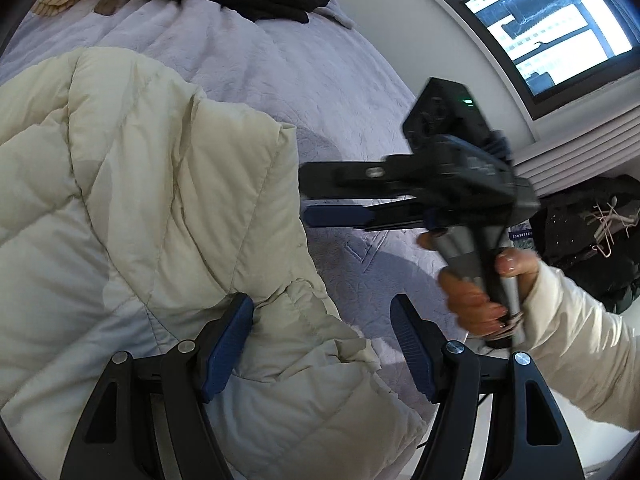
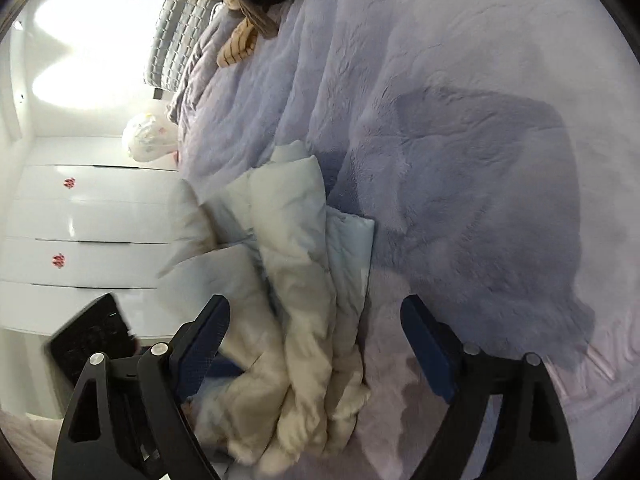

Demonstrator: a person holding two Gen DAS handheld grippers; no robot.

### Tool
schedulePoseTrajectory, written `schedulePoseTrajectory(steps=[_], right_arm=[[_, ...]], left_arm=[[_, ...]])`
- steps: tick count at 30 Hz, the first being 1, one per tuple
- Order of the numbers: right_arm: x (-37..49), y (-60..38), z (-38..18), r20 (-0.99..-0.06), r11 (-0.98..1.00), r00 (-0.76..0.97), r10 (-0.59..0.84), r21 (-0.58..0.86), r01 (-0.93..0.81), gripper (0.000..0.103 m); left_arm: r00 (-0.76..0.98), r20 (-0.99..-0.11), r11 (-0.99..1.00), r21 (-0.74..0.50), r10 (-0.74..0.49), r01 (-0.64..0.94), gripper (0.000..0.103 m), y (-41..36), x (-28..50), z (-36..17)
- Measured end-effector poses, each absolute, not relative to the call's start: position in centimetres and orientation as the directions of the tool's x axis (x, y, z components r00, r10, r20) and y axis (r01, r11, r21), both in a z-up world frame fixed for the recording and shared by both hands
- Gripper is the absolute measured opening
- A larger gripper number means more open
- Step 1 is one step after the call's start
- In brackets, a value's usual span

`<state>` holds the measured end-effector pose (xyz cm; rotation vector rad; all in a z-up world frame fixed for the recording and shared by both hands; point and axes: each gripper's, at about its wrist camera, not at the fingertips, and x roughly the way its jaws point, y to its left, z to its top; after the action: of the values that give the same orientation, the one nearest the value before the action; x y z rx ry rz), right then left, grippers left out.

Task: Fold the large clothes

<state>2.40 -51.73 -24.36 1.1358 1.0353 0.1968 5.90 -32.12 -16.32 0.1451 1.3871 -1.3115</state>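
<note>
Puffer jacket (image 1: 152, 216), cream and quilted, lies bunched on the lavender bed (image 1: 304, 80), folding barely begun. Left tool (image 1: 320, 344) and right tool (image 2: 316, 344) both gape wide, gripping nothing.

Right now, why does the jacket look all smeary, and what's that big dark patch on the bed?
In the right wrist view the cream puffer jacket is smeared by motion blur, and the dark patch is a shadow on the lavender blanket. In the left wrist view the right gripper is blurred, and the window glares white.
</note>
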Motion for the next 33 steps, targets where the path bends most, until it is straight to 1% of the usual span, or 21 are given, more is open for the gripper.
schedulePoseTrajectory(steps=[2, 3, 4, 5, 6, 9, 14, 17, 19, 20, 24, 27, 29, 33], right_arm=[[1.6, -51.9, -23.7, -0.575, 0.461, 0.546, 0.61, 0.817, 0.346, 0.09], [1.5, -52.0, -23.4, -0.573, 0.463, 0.543, 0.613, 0.818, 0.341, 0.092], [1.3, -52.1, -23.2, -0.57, 0.463, 0.542, 0.618, 0.82, 0.335, 0.098], [1.1, -52.2, -23.0, -0.568, 0.465, 0.541, 0.62, 0.821, 0.33, 0.102], [1.1, -52.1, -22.8, -0.563, 0.467, 0.542, 0.623, 0.824, 0.319, 0.103], [0.0, -51.9, -22.8, -0.551, 0.465, 0.525, 0.649, 0.833, 0.3, 0.103], [3.8, -49.8, -23.6, -0.551, 0.476, 0.467, 0.691, 0.834, 0.278, 0.103], [6.3, -48.4, -24.5, -0.569, 0.494, 0.42, 0.707, 0.822, 0.283, 0.103], [7.5, -47.5, -25.3, -0.603, 0.527, 0.384, 0.7, 0.798, 0.293, 0.103], [7.8, -47.2, -25.8, -0.615, 0.537, 0.371, 0.696, 0.789, 0.3, 0.103], [8.5, -46.9, -28.0, -0.599, 0.499, 0.372, 0.709, 0.799, 0.335, 0.103], [8.8, -47.0, -28.5, -0.584, 0.478, 0.385, 0.714, 0.809, 0.341, 0.103], [8.7, -47.0, -28.6, -0.586, 0.482, 0.383, 0.714, 0.809, 0.337, 0.103], [9.0, -46.9, -28.7, -0.591, 0.485, 0.384, 0.709, 0.804, 0.343, 0.103]], left_arm=[[-0.324, -0.759, 0.363, -0.582, -0.565, 0.728, 0.071, -32.2, 6.0, -16.3], [-0.321, -0.762, 0.363, -0.576, -0.563, 0.732, 0.071, -32.3, 5.9, -16.3], [-0.318, -0.765, 0.362, -0.571, -0.561, 0.736, 0.071, -32.4, 5.8, -16.3], [-0.315, -0.767, 0.362, -0.568, -0.559, 0.739, 0.071, -32.5, 5.8, -16.2], [-0.312, -0.769, 0.362, -0.564, -0.557, 0.743, 0.071, -32.5, 5.8, -16.3], [-0.304, -0.776, 0.357, -0.55, -0.553, 0.755, 0.071, -32.6, 5.6, -16.3], [-0.291, -0.786, 0.349, -0.528, -0.546, 0.774, 0.071, -32.6, 5.4, -16.0], [-0.281, -0.791, 0.347, -0.516, -0.543, 0.783, 0.071, -32.5, 5.1, -15.7], [-0.272, -0.801, 0.352, -0.503, -0.534, 0.789, 0.071, -32.4, 5.0, -15.4], [-0.266, -0.805, 0.355, -0.496, -0.53, 0.793, 0.071, -32.3, 4.8, -15.1], [-0.232, -0.802, 0.372, -0.484, -0.55, 0.792, 0.071, -30.4, 5.0, -12.6], [-0.178, -0.8, 0.438, -0.483, -0.573, 0.758, 0.071, -27.4, 6.8, -10.7], [-0.125, -0.819, 0.511, -0.46, -0.56, 0.726, 0.087, -25.2, 8.4, -9.8], [-0.045, -0.827, 0.622, -0.455, -0.56, 0.637, 0.087, -20.4, 11.7, -9.3]])
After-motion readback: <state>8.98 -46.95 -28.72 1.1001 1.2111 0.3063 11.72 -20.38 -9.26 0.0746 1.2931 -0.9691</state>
